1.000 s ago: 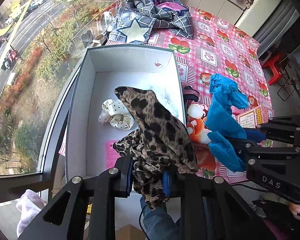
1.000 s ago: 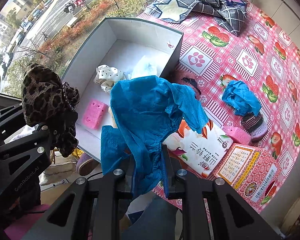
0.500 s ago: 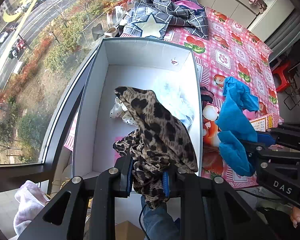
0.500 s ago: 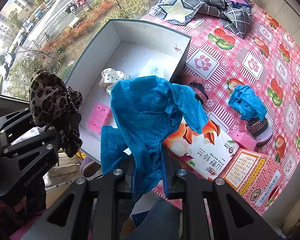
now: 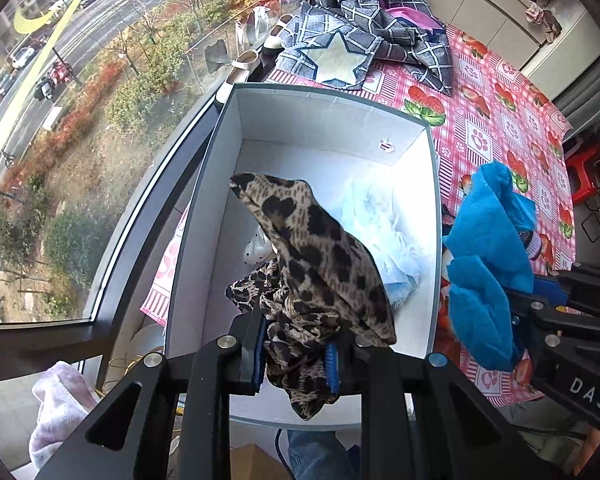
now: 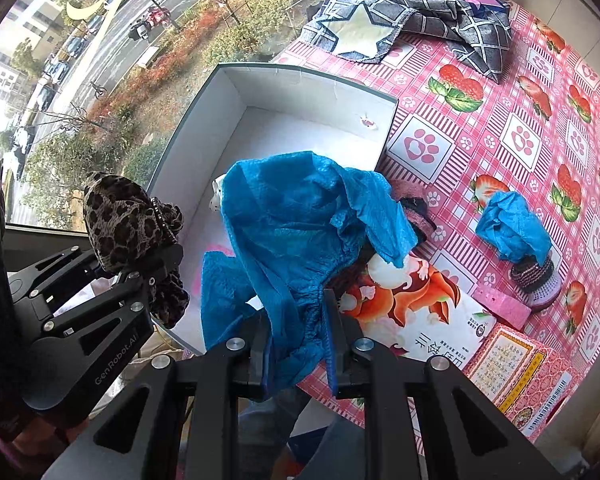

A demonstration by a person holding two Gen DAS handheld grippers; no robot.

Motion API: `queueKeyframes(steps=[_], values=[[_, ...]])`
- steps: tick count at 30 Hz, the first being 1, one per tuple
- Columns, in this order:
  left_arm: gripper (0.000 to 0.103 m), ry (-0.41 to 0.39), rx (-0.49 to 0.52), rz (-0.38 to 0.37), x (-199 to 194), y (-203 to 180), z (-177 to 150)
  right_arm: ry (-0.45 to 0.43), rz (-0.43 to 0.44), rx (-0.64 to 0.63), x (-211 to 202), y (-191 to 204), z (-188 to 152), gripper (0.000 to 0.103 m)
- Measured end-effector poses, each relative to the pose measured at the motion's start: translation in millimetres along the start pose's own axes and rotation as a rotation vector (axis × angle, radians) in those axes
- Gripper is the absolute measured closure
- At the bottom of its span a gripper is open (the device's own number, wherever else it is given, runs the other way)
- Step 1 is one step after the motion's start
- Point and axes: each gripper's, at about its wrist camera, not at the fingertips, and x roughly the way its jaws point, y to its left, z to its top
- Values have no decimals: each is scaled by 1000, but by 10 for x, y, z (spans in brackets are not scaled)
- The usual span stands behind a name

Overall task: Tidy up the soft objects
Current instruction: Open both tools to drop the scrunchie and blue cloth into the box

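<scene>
My left gripper (image 5: 296, 354) is shut on a leopard-print cloth (image 5: 320, 264) and holds it above the near end of an open white box (image 5: 332, 120). The cloth also shows in the right wrist view (image 6: 120, 220). My right gripper (image 6: 296, 344) is shut on a blue cloth (image 6: 296, 232), held above the box's right wall (image 6: 384, 136); it shows in the left wrist view (image 5: 488, 260) too. Inside the box lie a pale blue cloth (image 5: 384, 224) and a white dotted cloth (image 5: 256, 246), partly hidden.
On the pink patterned tablecloth (image 6: 512, 128) lie another blue cloth (image 6: 512, 232), a knitted item (image 6: 534, 280), a pink sponge (image 6: 502, 308), a printed packet (image 6: 416, 312), a pink carton (image 6: 516, 376) and a checked grey garment (image 6: 420, 4). A window (image 5: 80, 120) runs along the left.
Both grippers have moved forward with their cloths, toward and over the box. The leopard cloth now hangs further over the box interior. Neither grip has changed.
</scene>
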Motion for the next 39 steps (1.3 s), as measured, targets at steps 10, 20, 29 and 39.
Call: queueKeyframes(steps=[10,20,29,39], values=[[78,23,-14,29,232,53,291,-6,3,35,83,0,398,84],[78,55,-35,53,414,120,411,11,3,51,222,-18,655,84],[78,63,-24,63,484,104,469,33,5,44,314,-11,719,84],[67,44,-25,61,461,105,495,32,6,34,308,-12,729,84]])
